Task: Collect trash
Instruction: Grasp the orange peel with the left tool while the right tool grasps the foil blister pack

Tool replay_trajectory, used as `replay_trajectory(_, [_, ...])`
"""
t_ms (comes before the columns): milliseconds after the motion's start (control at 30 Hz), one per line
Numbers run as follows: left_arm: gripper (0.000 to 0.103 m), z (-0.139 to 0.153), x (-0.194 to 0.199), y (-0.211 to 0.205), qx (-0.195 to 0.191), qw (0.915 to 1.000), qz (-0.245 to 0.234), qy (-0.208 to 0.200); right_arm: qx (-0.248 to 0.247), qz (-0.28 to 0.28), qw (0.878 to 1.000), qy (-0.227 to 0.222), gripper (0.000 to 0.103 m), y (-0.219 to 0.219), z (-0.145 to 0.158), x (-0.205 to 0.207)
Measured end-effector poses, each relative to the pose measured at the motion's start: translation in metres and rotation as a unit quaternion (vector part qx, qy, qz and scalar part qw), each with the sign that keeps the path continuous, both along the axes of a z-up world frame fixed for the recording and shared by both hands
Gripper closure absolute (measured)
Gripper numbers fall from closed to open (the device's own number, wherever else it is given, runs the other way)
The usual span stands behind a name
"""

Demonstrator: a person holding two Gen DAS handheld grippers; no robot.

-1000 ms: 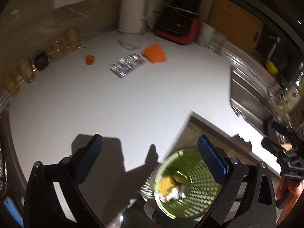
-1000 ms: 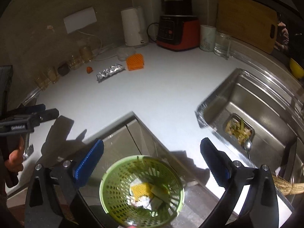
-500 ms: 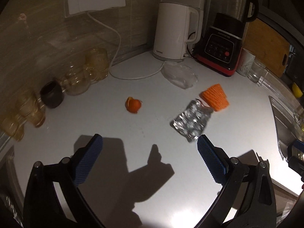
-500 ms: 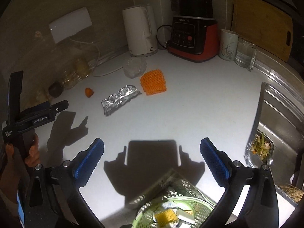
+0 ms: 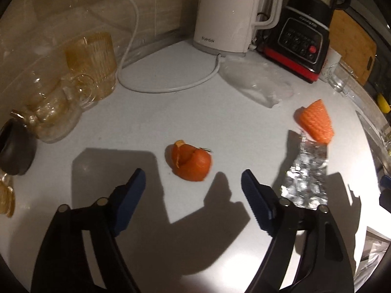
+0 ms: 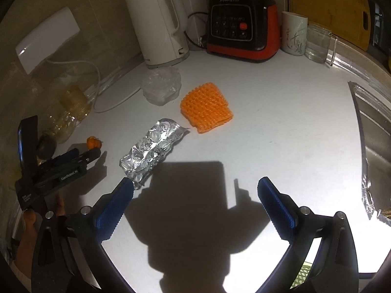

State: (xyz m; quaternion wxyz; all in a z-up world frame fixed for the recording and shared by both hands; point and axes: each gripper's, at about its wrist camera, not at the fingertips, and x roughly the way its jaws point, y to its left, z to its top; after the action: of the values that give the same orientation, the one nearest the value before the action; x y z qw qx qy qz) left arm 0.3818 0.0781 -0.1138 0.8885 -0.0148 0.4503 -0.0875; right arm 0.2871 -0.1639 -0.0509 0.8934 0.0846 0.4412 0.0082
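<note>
Swung both tools up and away from the green basket since a second ago, now in over the white bench (image 6: 281, 127) toward its back corner. Left tool (image 5: 193, 185) spread wide with nothing held, hovering just short of the orange peel (image 5: 190, 162), which lies on the bench ahead of the gap between the blue pads (image 5: 130, 195); whether pads touch the surface cannot be told. Right tool (image 6: 195, 190) likewise spread wide and carrying nothing, left pad tip just beside the near end of the foil pack (image 6: 152, 150). Foil pack lying flat toward the bench middle, far end near the orange mesh sleeve (image 6: 206, 108). Crumpled clear plastic (image 6: 161, 85) behind those, close to the white kettle (image 6: 158, 26) at the back edge, with its cord (image 5: 166, 86) looping across the bench. Black-and-red blender (image 6: 242, 26) beside the kettle, then a white mug (image 6: 294, 33) and a clear glass (image 6: 317, 44) along the back edge. Amber glasses (image 5: 90, 61) and a dark cup (image 5: 14, 151) lined along the left edge. Sink (image 6: 376, 136) at the right edge. Left tool (image 6: 66, 163) also seen from the right wrist view, near the peel (image 6: 92, 142).
</note>
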Motion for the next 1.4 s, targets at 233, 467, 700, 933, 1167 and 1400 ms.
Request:
replay_trajectory(233, [0.066,-0.008,0.014,-0.005,0.007,0.9999,-0.007,-0.003,-0.017,-0.004,1.0,0.01,0.002,0.018,-0.008,0.013])
replay_trajectory(467, [0.078,-0.006,0.02,-0.005,0.0,0.9997,-0.021,-0.01,0.025,-0.054,0.998,0.024,0.002,0.032,-0.02,0.034])
replay_trajectory(700, [0.078,0.001,0.019,0.0,-0.004,0.9993,-0.033,-0.02,0.05,-0.129,0.989,0.042,0.002,0.058,-0.034,0.07])
replay_trajectory(933, [0.078,0.008,0.017,0.005,-0.003,0.9991,-0.035,-0.025,-0.01,-0.172,0.983,0.065,0.006,0.082,-0.05,0.094])
replay_trajectory(1167, [0.078,0.008,0.014,0.011,0.009,0.999,-0.036,-0.026,-0.054,-0.165,0.982,0.077,0.016,0.092,-0.061,0.104])
replay_trajectory(1400, [0.078,0.011,0.01,0.013,0.009,0.9991,-0.034,-0.025,-0.067,-0.111,0.99,0.058,0.046,0.099,-0.058,0.096])
